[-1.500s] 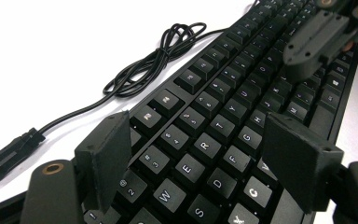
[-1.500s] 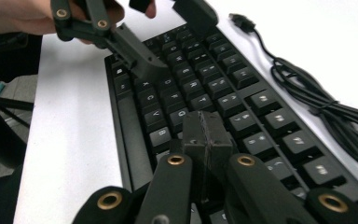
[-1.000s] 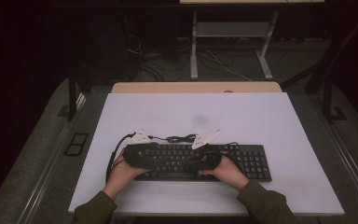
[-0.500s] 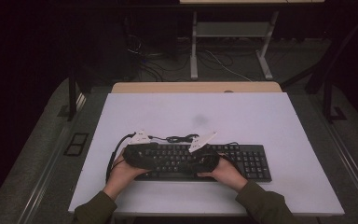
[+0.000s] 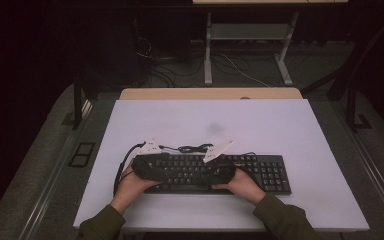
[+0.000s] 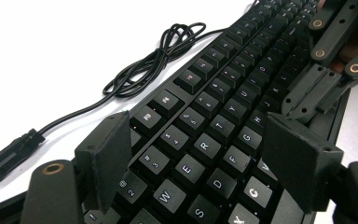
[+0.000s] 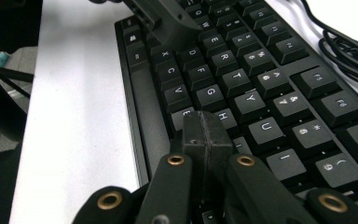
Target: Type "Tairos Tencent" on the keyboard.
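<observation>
while both hands rest low over the keyboard (image 5: 260, 172), i see it lying flat near the front edge of the white table (image 5: 290, 125), its coiled cable (image 6: 154, 60) bunched just behind the top row. my left gripper (image 6: 200, 156) has its jaws spread, with nothing between them, hovering above the letter keys around r and f. my right gripper (image 7: 205, 128) has its jaws pressed together, the tip down by the h key; from this angle i think it touches the keys, but i cannot be sure.
</observation>
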### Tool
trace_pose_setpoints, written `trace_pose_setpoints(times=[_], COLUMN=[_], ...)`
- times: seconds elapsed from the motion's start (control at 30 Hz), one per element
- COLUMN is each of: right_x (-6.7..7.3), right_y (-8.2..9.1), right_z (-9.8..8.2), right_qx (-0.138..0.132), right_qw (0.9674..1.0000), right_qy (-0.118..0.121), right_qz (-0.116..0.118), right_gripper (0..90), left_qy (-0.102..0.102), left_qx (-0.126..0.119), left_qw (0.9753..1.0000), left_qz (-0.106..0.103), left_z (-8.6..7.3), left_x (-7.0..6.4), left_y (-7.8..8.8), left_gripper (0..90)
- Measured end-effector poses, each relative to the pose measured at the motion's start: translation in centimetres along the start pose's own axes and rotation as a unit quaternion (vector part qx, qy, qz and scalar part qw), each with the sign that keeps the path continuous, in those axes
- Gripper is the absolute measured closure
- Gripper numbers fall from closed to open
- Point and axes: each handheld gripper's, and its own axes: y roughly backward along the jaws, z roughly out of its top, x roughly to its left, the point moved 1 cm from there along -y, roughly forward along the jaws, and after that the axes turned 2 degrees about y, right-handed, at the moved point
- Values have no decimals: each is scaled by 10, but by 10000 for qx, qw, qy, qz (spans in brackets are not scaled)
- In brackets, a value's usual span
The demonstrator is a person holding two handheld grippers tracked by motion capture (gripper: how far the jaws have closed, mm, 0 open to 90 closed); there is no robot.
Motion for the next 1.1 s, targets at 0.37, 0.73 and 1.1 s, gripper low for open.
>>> trace_pose_setpoints(times=[0.37,0.73,1.1], right_x=[-4,-10,-16], right_y=[9,22,29], right_z=[2,2,1], right_qx=[-160,-327,-430], right_qw=[9998,9990,9982], right_qy=[-34,-132,-198], right_qz=[-111,-271,-377], right_gripper=[859,761,704], left_qy=[-19,-15,-69], left_qx=[15,-15,7], left_qw=[10000,10000,9999], left_qz=[1,-17,-103], left_z=[0,1,1], left_x=[0,-1,-4], left_y=[1,3,5], left_gripper=[243,274,363])
